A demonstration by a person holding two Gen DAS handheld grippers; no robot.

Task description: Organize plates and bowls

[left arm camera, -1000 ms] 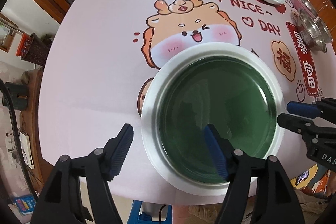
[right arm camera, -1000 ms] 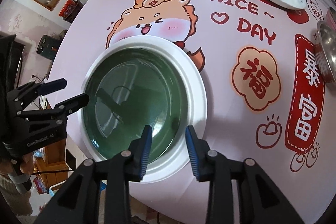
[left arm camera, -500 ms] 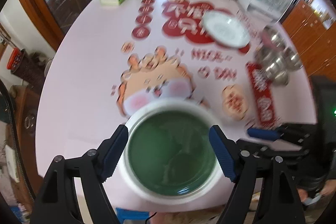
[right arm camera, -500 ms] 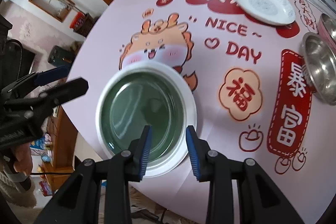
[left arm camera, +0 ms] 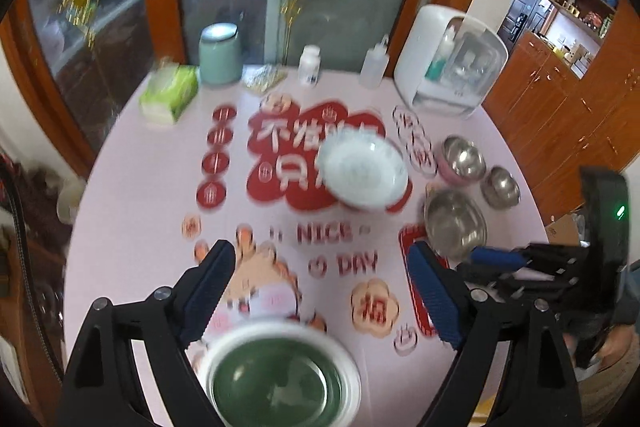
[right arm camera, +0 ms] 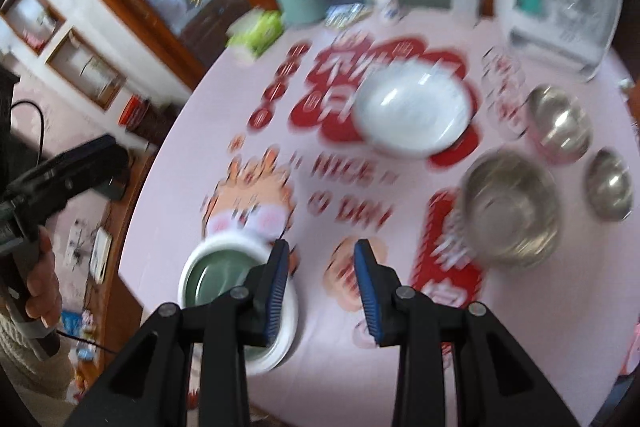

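A green plate on a white plate (left arm camera: 280, 375) lies at the near edge of the round table; it also shows in the right wrist view (right arm camera: 218, 279). A white patterned plate (left arm camera: 364, 173) (right arm camera: 412, 111) lies at the far middle. Three steel bowls stand at the right: a large one (left arm camera: 454, 223) (right arm camera: 508, 209), a pink-rimmed one (left arm camera: 464, 159) (right arm camera: 560, 123) and a small one (left arm camera: 500, 187) (right arm camera: 610, 185). My left gripper (left arm camera: 320, 295) is open and empty, high above the table. My right gripper (right arm camera: 322, 287) (left arm camera: 496, 259) is open and empty, also raised.
At the table's far edge stand a green tissue pack (left arm camera: 170, 95), a mint canister (left arm camera: 220, 53), a white pill bottle (left arm camera: 310, 65), a squeeze bottle (left arm camera: 374, 63) and a white appliance (left arm camera: 448, 63). Wooden cabinets (left arm camera: 560, 99) are at the right.
Both grippers have risen and drawn back from the green plate, which now looks small at the near edge. The whole table has come into view. Both stay open.
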